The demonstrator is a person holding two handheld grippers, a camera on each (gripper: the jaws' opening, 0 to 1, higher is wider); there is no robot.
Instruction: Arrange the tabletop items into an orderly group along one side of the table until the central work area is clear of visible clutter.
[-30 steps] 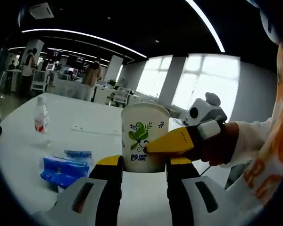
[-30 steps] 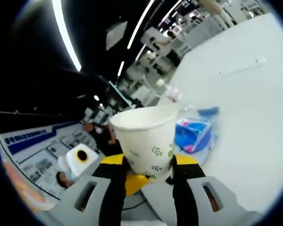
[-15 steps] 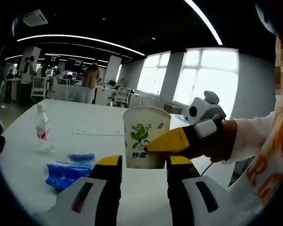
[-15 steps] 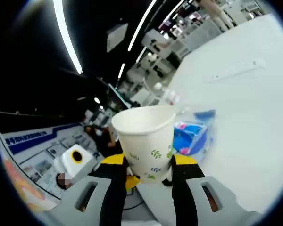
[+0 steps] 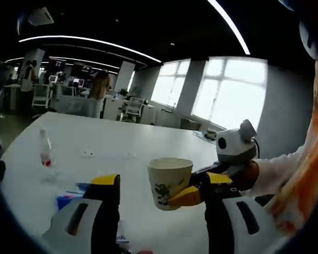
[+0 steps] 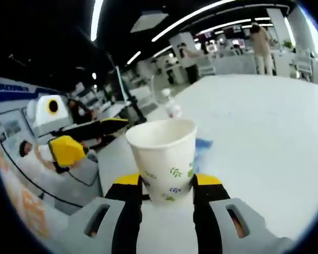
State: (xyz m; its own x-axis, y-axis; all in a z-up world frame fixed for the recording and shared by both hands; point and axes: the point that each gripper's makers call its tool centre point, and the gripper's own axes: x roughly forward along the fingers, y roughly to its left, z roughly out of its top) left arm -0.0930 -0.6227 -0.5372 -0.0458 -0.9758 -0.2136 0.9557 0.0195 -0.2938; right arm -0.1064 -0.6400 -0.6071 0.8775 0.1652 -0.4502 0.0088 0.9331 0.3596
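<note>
White paper cup with a green leaf print, upright, pinched between the yellow-tipped jaws of the right gripper, raised above the white table. Same cup seen from the left gripper view, clamped by the right gripper coming in from the right. Left gripper spread wide, holding nothing, cup between its jaws but not touching. Just behind: blue plastic packet lying flat, and a clear water bottle with a red label standing further off.
</note>
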